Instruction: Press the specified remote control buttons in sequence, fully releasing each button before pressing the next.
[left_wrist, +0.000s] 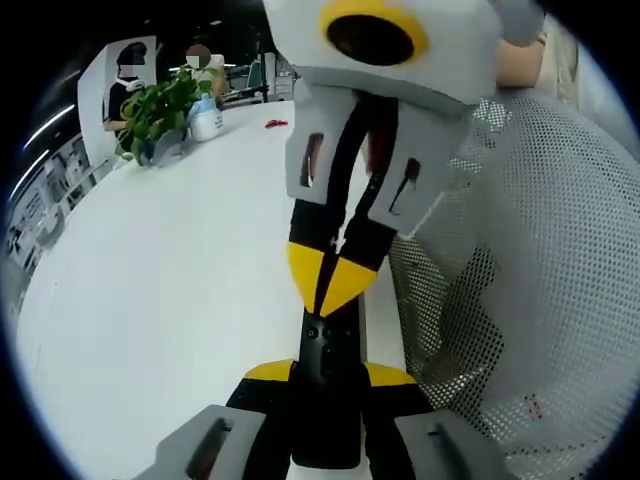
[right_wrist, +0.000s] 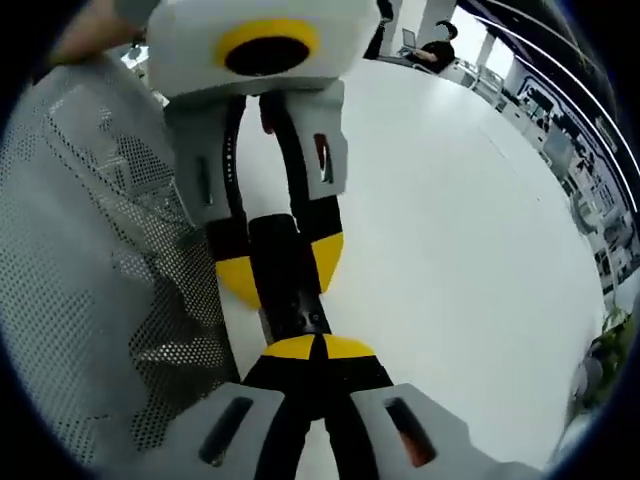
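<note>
A slim black remote (left_wrist: 327, 395) lies lengthwise between my left gripper's (left_wrist: 330, 373) yellow-tipped jaws, which are shut on its sides above the white table (left_wrist: 180, 290). My right gripper (left_wrist: 328, 280) comes down from the top of the left gripper view, its two yellow tips shut together and touching the remote's far end near its buttons. In the right gripper view, my right gripper (right_wrist: 315, 348) has its tips closed on top of the remote (right_wrist: 288, 285). Beyond it, the left gripper (right_wrist: 283, 265) clasps the remote from both sides.
A grey mesh chair back (left_wrist: 520, 300) stands close beside the table edge, also in the right gripper view (right_wrist: 90, 260). At the far end of the table are a potted plant (left_wrist: 155, 110), a pale bottle (left_wrist: 205, 118) and a small red object (left_wrist: 275, 124). People are at the far end.
</note>
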